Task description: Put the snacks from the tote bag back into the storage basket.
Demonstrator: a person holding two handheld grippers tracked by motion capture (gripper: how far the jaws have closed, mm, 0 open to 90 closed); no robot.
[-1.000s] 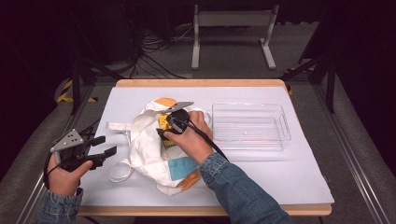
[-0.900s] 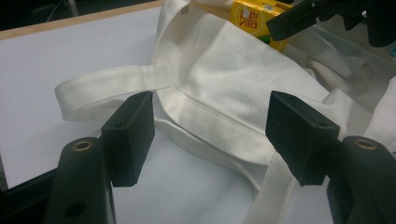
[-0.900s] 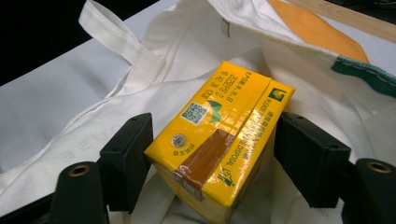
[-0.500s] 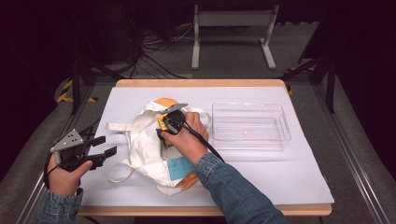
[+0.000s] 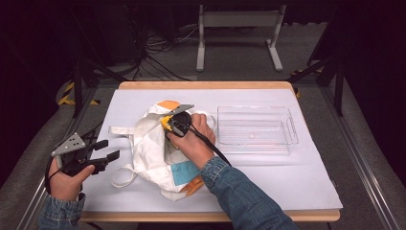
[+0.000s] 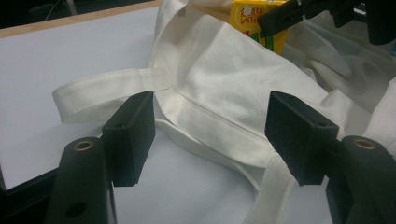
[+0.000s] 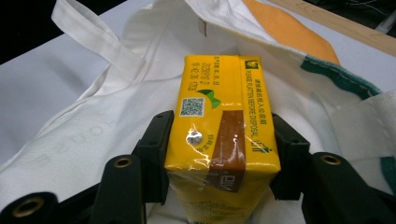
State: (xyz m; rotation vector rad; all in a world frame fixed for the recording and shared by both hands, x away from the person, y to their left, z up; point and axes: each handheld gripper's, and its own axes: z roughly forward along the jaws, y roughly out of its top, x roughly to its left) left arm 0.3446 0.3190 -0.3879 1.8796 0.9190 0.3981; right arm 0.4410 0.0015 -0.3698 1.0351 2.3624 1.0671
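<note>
Closing on the yellow juice carton (image 7: 222,135) inside the tote bag (image 5: 153,143), the right gripper (image 5: 168,123) has its fingers pressing both sides; lifting it toward the clear tray (image 5: 256,129) likely comes next, while the left gripper (image 5: 107,151) waits with fingers wide, empty.

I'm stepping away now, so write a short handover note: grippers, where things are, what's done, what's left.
Right gripper: jaws have just been closing, now on both sides of the yellow carton, at the mouth of the white bag.
Left gripper: open, off the bag, near its strap.
Clear tray: right of the bag, nothing in it.
Done: carton gripped.
Left: probably lift the carton out and set it in the tray.
</note>
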